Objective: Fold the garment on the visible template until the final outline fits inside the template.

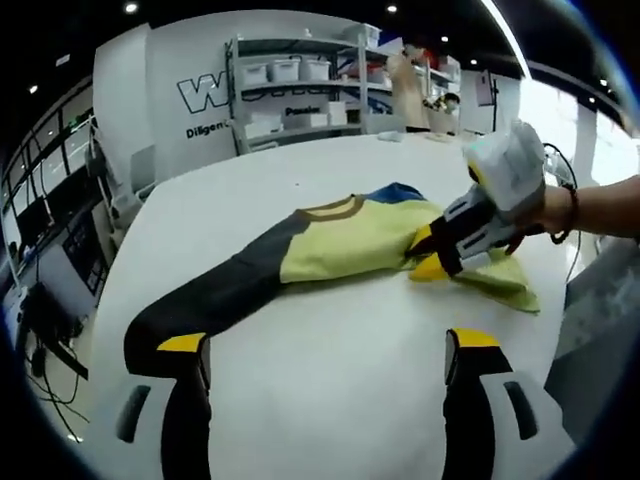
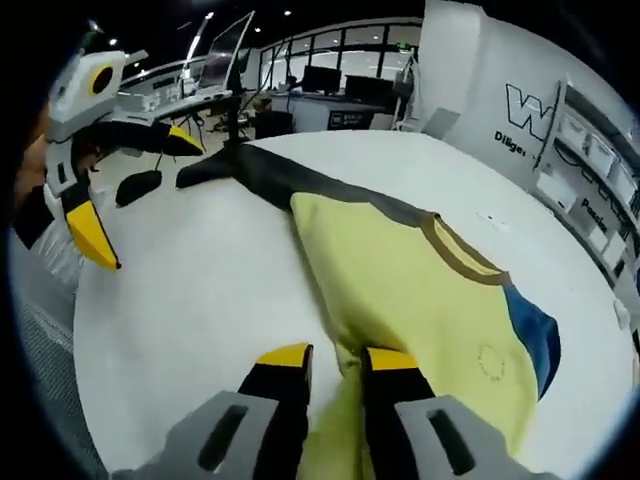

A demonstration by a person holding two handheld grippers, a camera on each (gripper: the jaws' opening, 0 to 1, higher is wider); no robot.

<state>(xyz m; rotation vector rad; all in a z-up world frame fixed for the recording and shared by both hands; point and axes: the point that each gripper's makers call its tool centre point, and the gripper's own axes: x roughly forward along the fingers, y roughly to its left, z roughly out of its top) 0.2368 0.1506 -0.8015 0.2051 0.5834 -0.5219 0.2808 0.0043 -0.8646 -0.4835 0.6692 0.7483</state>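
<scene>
A yellow garment (image 1: 345,245) with a brown collar, a blue patch and a long black sleeve (image 1: 215,295) lies on the white table (image 1: 330,400). My left gripper (image 1: 328,342) is open wide, low over the table, its left jaw close to the sleeve's cuff. A hand brings my right gripper (image 1: 432,258) in from the right, and it pinches the garment's yellow edge. In the right gripper view, yellow fabric of the garment (image 2: 420,290) is pinched between the jaws of my right gripper (image 2: 338,360). My left gripper (image 2: 140,190) stands open at the far end of the black sleeve (image 2: 250,170).
Shelves with white bins (image 1: 290,85) and a standing person (image 1: 408,85) are behind the table. Desks with monitors (image 2: 330,85) lie beyond its other end. The table's edge (image 1: 105,300) curves along the left, with cables on the floor below.
</scene>
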